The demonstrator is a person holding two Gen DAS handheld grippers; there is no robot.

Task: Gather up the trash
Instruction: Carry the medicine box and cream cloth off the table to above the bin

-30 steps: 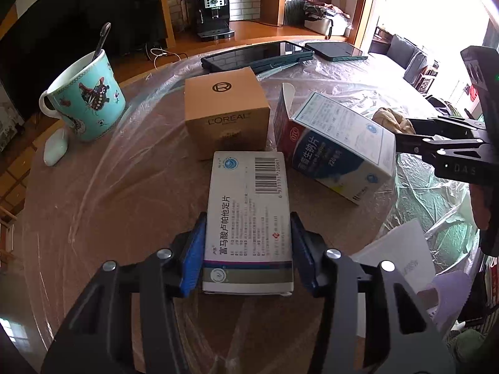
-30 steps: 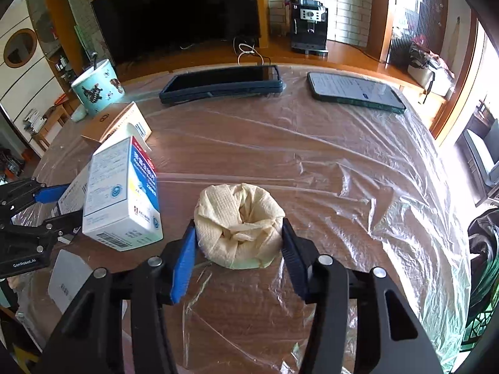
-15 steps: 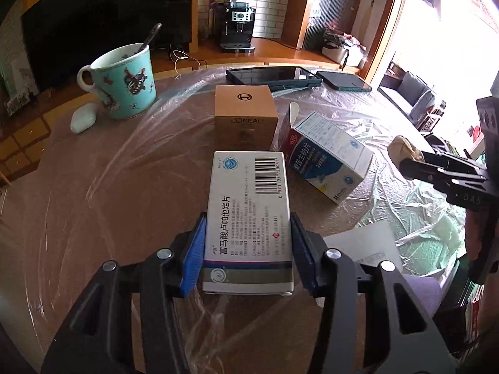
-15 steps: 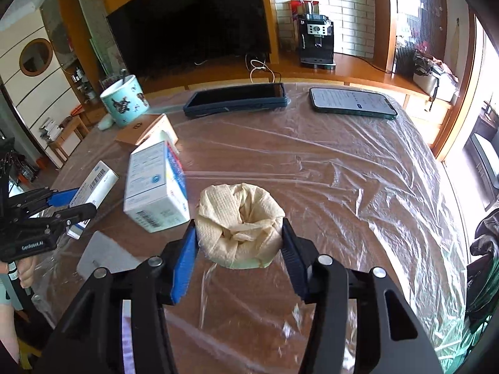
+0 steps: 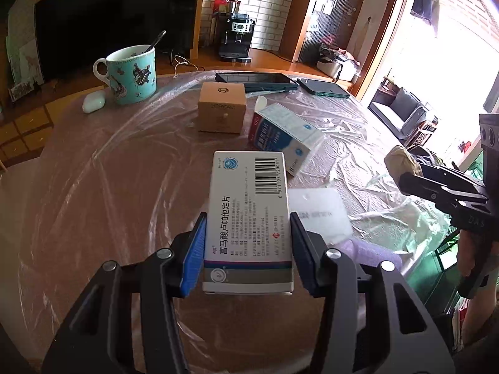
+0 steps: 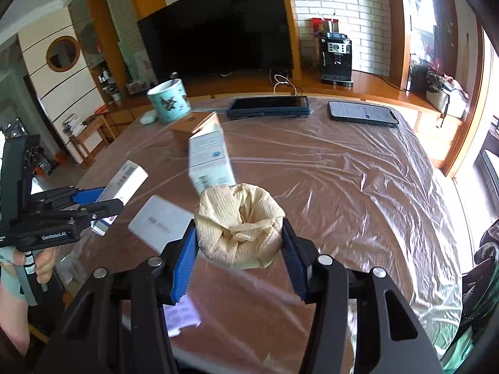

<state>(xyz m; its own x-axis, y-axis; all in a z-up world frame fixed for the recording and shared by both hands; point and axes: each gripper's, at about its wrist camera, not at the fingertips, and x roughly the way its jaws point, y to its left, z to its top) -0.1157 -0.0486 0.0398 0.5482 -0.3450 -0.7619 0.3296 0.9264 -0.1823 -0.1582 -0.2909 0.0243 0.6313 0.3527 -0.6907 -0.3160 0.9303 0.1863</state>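
Note:
My left gripper (image 5: 248, 243) is shut on a flat white medicine box (image 5: 249, 205) with a barcode and holds it above the plastic-covered table (image 5: 103, 187). The same box (image 6: 126, 184) and left gripper (image 6: 103, 201) show at the left of the right wrist view. My right gripper (image 6: 238, 243) is shut on a crumpled beige paper wad (image 6: 240, 224), lifted off the table. The wad (image 5: 400, 163) and right gripper (image 5: 411, 174) show at the right of the left wrist view.
On the table stand a blue-and-white carton (image 5: 282, 137), a tan L'Oreal box (image 5: 222, 107), a teal mug with a spoon (image 5: 132, 74), a white earbud case (image 5: 93, 101), two phones (image 6: 268, 106) (image 6: 363, 113) and a white card (image 5: 319, 215). A purple paper (image 6: 182, 313) lies near the front edge.
Both grippers have lifted and drawn back from the table with their loads. The carton and tan box now look farther away.

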